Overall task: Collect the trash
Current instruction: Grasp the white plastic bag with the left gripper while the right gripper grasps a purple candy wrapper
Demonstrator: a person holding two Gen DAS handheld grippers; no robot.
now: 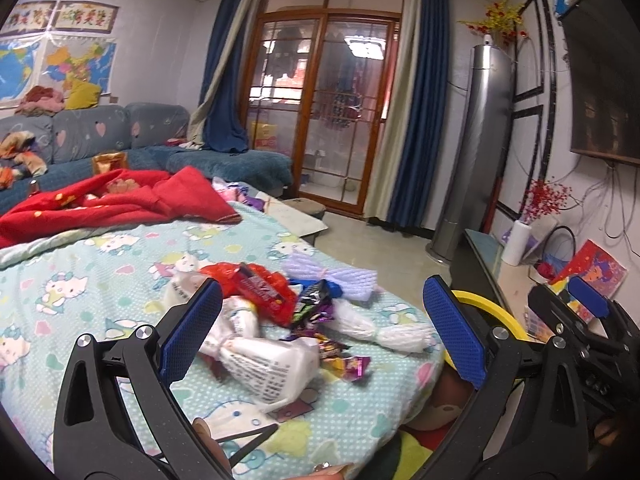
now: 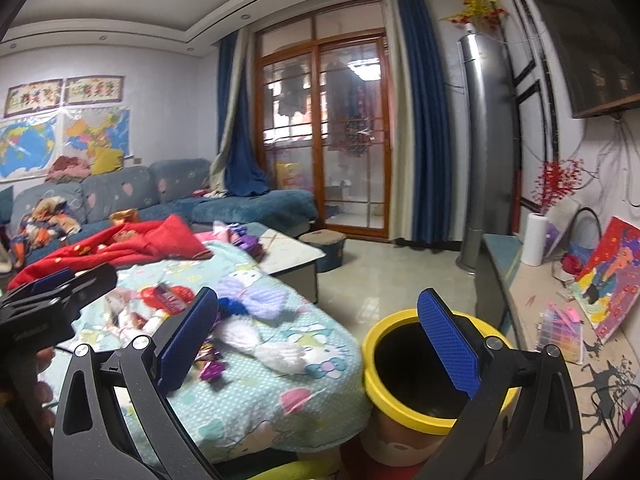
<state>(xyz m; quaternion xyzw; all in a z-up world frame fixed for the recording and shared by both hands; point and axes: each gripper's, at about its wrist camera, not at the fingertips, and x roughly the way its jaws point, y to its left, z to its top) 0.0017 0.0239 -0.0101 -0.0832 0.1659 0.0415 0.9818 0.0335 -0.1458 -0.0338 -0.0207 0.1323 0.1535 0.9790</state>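
A heap of trash lies on the Hello Kitty blanket [image 1: 100, 280]: a red wrapper [image 1: 260, 286], white printed bags [image 1: 268, 364], dark and purple candy wrappers [image 1: 316, 304], white foam netting [image 1: 380, 330] and lilac foam netting [image 1: 332, 276]. My left gripper [image 1: 324, 336] is open and empty, just above and in front of the heap. A yellow-rimmed bin [image 2: 420, 364] stands on the floor beside the blanket's right edge. My right gripper [image 2: 320, 348] is open and empty, with its right finger over the bin's mouth. The heap shows in the right wrist view [image 2: 192, 312] too.
A red quilt [image 1: 120, 204] lies farther back on the blanket. A blue sofa [image 1: 120, 140] stands behind. A low cabinet [image 2: 560, 340] on the right holds paintings, a paper roll and a bead box. A grey stool [image 2: 324, 248] and a tower fan [image 2: 484, 152] stand on the floor.
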